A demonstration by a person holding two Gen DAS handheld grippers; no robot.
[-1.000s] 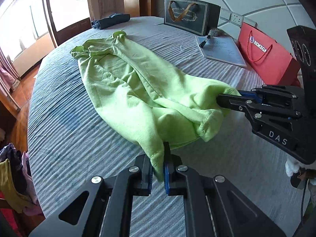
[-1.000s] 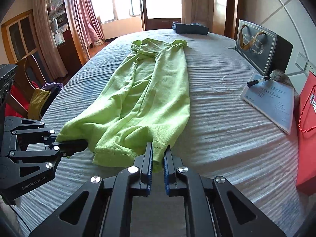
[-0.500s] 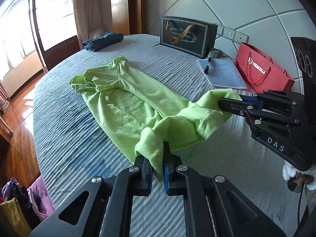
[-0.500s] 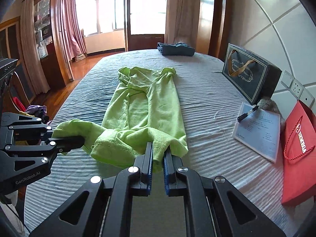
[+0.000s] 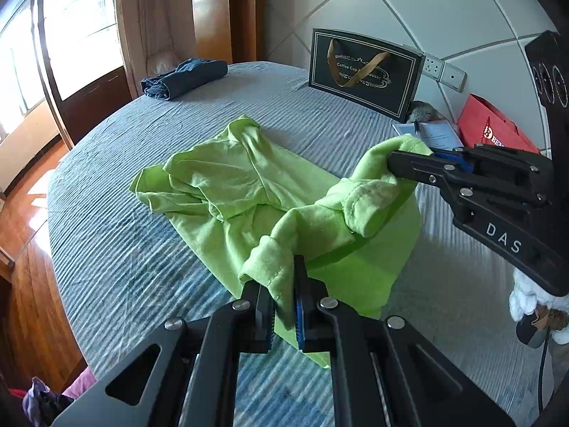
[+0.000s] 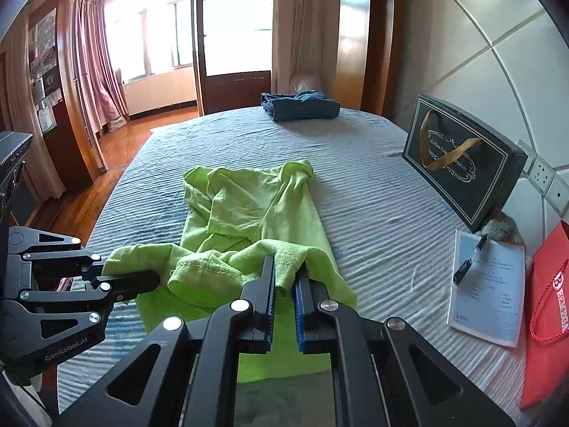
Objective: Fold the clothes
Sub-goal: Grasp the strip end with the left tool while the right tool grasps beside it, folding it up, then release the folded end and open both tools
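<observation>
A lime-green shirt (image 5: 227,181) (image 6: 256,206) lies lengthwise on the grey striped bed (image 5: 117,259) (image 6: 377,192), collar end far away. Its near hem is lifted off the bed and carried over the rest of the shirt. My left gripper (image 5: 284,284) is shut on one hem corner, and shows at the left of the right wrist view (image 6: 153,279). My right gripper (image 6: 286,277) is shut on the other hem corner, and shows at the right of the left wrist view (image 5: 391,160). The hem sags between them in a loose roll.
A folded dark blue garment (image 6: 300,106) (image 5: 185,78) sits at the far end of the bed. Along the right stand a black gift bag (image 6: 462,174), a paper with a pen (image 6: 487,281) and a red bag (image 6: 547,316). Wooden floor lies left of the bed.
Both grippers have raised the hem and carried it forward toward the collar end. The shirt, stretched out flat a second ago, now doubles over itself.
</observation>
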